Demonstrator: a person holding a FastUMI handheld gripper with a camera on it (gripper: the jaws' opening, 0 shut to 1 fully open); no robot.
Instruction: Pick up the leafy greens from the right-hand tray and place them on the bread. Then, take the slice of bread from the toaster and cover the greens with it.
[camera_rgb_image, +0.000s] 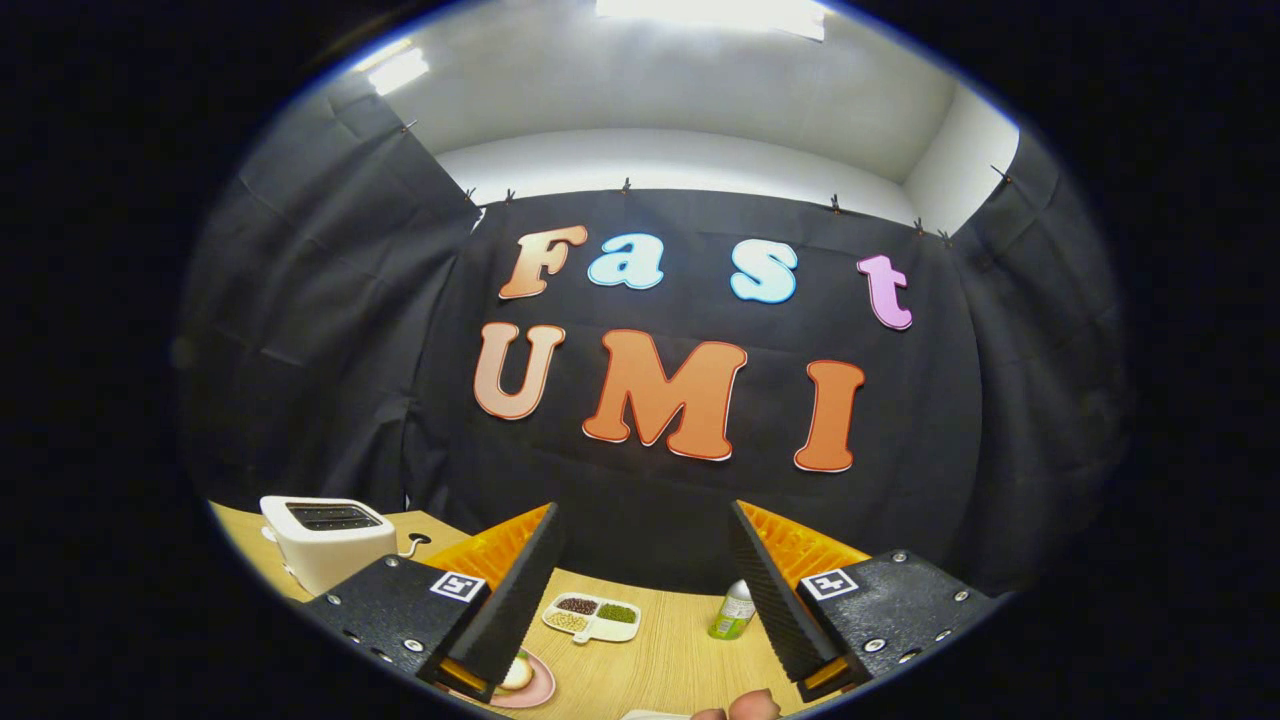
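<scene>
The fingers (645, 590) stand wide apart, holding nothing, high over the desk (665, 655). The toaster (325, 540) sits at the far left corner; bread on a pink plate (527, 682) peeks beside the left finger. The greens' tray is hard to make out, so a blind descent risks grabbing the divided dish (592, 615) or toppling the bottle (732, 610)

Tongs-mounted fisheye, high above the table (640, 660), facing the booth wall (680, 470)

Bright ceiling panels (710, 12) glare white overhead and light the counter (660, 665) evenly; fisheye bending curves the edges, where detail softens and dims.
</scene>
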